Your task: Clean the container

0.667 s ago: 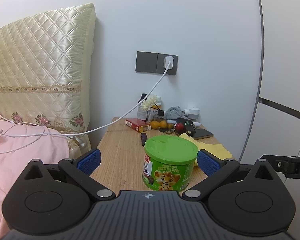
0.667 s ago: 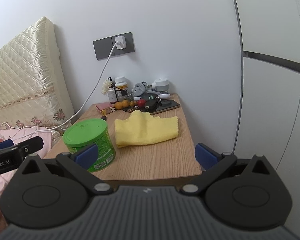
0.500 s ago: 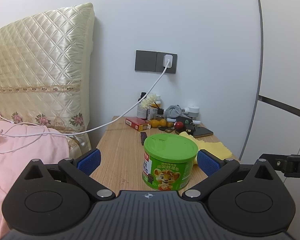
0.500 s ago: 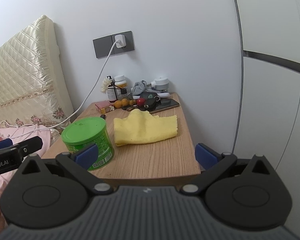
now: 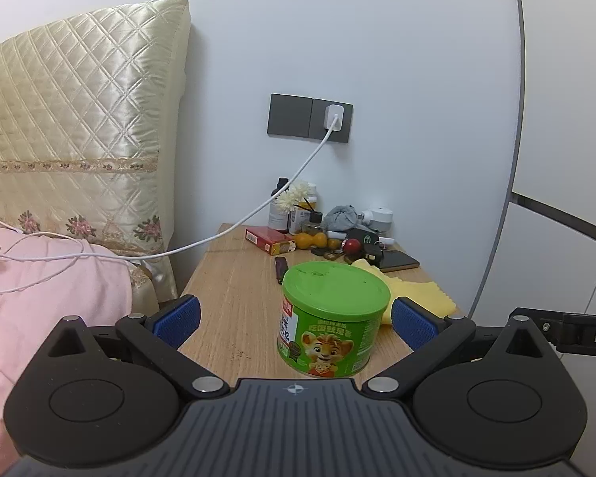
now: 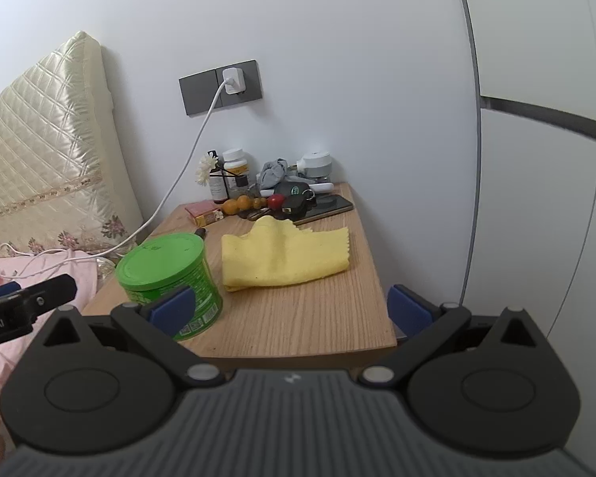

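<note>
Container [image 5: 333, 318] seemingly nearer the spread left tongs [image 5: 294, 318] than before.

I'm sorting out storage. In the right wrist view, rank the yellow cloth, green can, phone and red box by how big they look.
1. yellow cloth
2. green can, nearer the camera, so it may be flattered
3. phone, partly covered
4. red box
</note>
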Demonstrator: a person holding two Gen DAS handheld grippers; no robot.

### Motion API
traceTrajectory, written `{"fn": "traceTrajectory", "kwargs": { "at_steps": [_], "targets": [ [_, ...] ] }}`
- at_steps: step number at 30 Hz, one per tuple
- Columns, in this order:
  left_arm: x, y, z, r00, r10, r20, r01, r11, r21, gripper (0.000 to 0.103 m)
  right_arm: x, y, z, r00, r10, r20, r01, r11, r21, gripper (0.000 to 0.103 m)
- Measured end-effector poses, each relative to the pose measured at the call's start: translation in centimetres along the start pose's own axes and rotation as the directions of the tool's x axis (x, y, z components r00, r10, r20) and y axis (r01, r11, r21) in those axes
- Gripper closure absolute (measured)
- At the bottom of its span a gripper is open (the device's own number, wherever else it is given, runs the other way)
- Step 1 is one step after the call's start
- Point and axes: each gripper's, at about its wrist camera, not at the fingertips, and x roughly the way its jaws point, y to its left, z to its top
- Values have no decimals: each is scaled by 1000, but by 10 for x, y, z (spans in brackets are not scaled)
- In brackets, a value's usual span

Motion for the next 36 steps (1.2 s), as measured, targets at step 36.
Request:
{"fn": "traceTrajectory", "kwargs": {
  "at_steps": [36],
  "targets": [
    [-22, -5, 4, 1000, 11, 21, -12, 998, 56, 0, -4, -5, -6, 1000, 24, -7, -24, 1000, 6, 0]
  ]
}}
